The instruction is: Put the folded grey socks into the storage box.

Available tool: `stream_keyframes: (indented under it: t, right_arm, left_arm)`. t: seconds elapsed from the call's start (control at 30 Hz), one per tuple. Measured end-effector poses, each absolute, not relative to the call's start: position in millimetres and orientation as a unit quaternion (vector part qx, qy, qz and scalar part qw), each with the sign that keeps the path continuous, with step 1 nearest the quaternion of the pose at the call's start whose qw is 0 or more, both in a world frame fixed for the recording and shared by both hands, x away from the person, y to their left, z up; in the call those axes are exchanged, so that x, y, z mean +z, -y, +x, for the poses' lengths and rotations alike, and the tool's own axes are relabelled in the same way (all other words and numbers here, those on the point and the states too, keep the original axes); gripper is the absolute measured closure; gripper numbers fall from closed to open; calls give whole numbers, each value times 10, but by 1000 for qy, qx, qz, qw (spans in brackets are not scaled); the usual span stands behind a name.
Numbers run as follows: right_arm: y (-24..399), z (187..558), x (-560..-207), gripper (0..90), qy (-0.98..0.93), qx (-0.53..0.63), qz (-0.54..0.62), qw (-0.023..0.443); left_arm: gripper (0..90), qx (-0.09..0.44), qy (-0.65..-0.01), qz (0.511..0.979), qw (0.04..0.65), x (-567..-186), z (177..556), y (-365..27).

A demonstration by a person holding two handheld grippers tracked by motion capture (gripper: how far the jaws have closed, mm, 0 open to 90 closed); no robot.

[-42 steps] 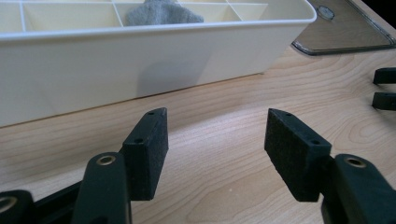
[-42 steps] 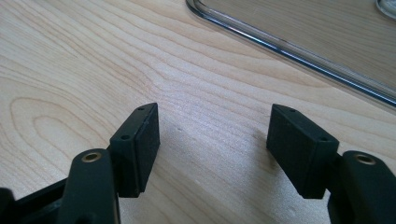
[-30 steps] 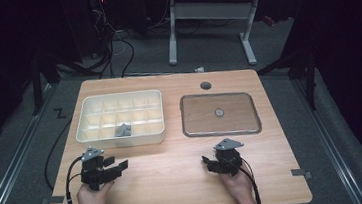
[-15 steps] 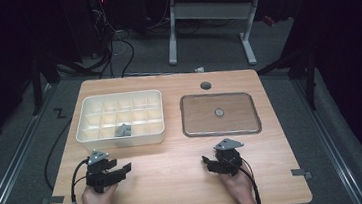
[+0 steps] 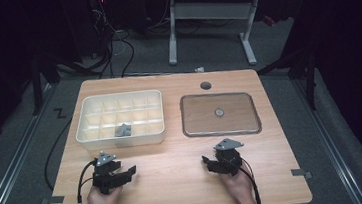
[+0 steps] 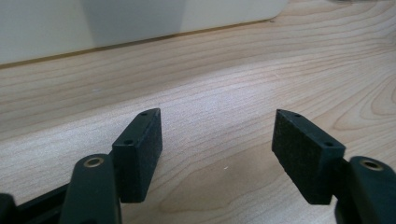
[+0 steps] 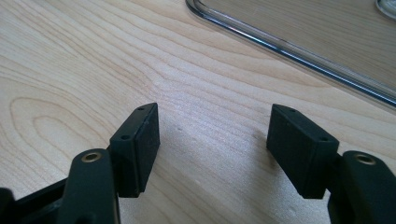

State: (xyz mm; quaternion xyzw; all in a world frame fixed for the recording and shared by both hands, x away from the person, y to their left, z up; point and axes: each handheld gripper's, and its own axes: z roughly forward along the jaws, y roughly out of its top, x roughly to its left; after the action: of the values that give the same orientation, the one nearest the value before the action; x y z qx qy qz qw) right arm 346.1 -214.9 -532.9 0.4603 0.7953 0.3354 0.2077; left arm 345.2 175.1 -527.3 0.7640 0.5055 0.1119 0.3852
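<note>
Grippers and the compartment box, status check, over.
Left gripper open, jaws just widened, nothing between. Right gripper open, empty. Grey piece sits in white compartment box. Wooden table between them bare.

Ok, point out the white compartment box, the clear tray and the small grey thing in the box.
white compartment box (image 5: pixel 85 122), high view, on its left rim.
clear tray (image 5: pixel 222 130), high view, on its near rim.
small grey thing (image 5: pixel 123 130), high view, on its middle, in a near-row compartment.

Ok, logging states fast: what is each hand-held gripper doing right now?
Left hand-held gripper: open, jaws just widened, nothing between them.
Right hand-held gripper: open, empty.
</note>
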Motion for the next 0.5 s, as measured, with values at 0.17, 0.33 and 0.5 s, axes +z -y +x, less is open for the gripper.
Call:
stream_keyframes:
  t: [0.17,0.33,0.5]
  right_arm:
    - [2149,3460,-5329,345,-796,335,459,207]
    - [2149,3460,-5329,345,-796,335,459,207]
    - [2149,3460,-5329,345,-796,335,459,207]
  left_arm:
    - [318,117,-503,765,385,-5296,3459,-1726]
    - [311,131,-501,765,384,-5311,3456,-1712]
    - [305,151,-494,768,379,-5331,3456,-1683]
